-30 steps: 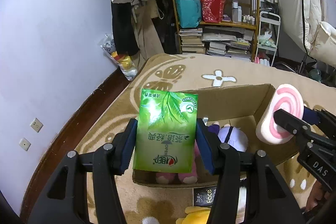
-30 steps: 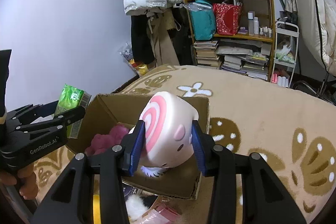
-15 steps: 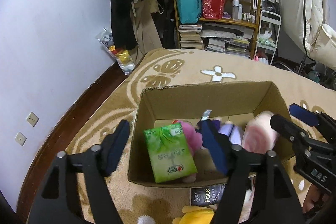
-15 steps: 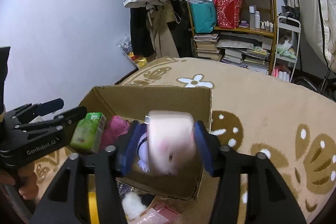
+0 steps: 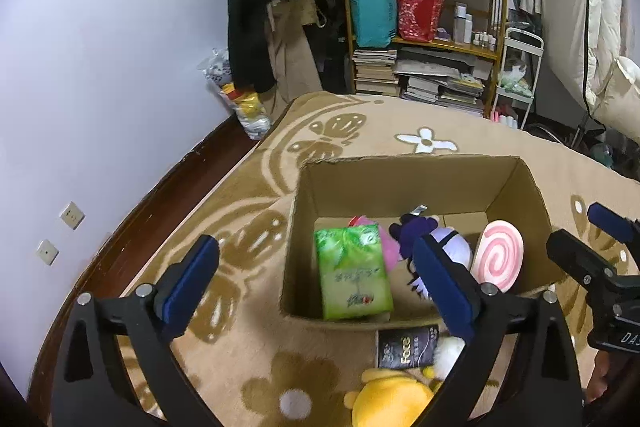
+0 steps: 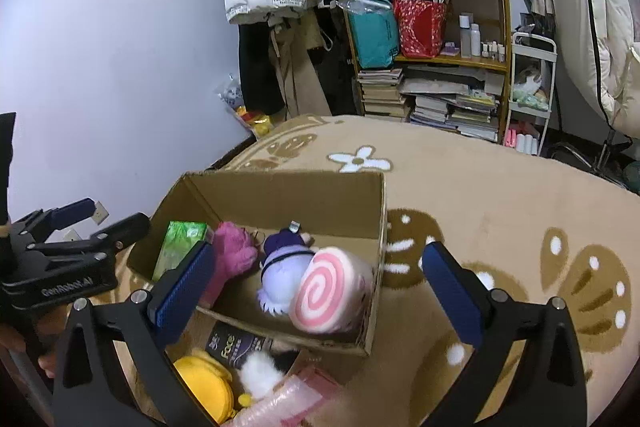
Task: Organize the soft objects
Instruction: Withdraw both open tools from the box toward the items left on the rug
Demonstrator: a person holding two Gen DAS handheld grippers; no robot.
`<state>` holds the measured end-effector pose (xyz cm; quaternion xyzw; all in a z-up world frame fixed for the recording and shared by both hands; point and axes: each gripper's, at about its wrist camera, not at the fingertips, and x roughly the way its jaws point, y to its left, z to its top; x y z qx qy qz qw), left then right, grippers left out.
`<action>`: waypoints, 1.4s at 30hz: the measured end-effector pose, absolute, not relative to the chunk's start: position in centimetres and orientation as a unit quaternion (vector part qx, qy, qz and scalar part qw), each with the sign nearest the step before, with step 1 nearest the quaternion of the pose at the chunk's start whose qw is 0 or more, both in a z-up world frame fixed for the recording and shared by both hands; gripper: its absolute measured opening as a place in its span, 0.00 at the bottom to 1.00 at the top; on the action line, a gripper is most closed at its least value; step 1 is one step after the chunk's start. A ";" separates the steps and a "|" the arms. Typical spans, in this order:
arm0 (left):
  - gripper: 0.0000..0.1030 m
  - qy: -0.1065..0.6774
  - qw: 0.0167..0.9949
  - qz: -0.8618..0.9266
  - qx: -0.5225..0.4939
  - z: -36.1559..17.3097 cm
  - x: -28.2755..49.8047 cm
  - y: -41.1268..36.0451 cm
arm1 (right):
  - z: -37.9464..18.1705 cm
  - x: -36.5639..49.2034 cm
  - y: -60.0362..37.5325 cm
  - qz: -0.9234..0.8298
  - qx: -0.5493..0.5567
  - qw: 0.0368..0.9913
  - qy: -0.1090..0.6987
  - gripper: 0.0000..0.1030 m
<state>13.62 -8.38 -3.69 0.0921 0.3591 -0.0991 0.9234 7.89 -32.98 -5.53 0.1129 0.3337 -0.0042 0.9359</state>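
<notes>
Left wrist view: the left gripper (image 5: pixel 316 273) is opening wide, empty; its green tissue pack (image 5: pixel 352 273), gripped a second ago, now lies in the brown cardboard box (image 5: pixel 404 183). The right gripper (image 6: pixel 316 281) is opening too, its pink swirl roll cushion (image 6: pixel 330 291) dropped beside a purple plush doll (image 6: pixel 282 263). Only the right view shows pink bubble wrap (image 6: pixel 280 407) outside.

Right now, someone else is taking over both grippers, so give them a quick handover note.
Left gripper: jaws opening, nothing held.
Right gripper: jaws opening, nothing held.
In the cardboard box: green tissue pack, pink plush, purple plush, pink swirl roll cushion.
Done: those four are boxed.
Left: on the rug in front of the box lie a yellow plush, a white fluffy toy, a dark "Face" packet and a pink bubble-wrap packet; likely next.
</notes>
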 end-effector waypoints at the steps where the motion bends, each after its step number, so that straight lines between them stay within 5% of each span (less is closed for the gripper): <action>1: 0.95 0.361 0.923 -0.096 0.090 -3.6 13.4 -8.1 | -5.5 7.7 -32.9 -0.003 0.114 0.935 0.336 1.00; 42: 0.95 0.479 0.873 -0.058 0.071 -6.4 5.3 -2.8 | -7.5 0.2 -27.1 -0.026 0.064 0.913 0.402 1.00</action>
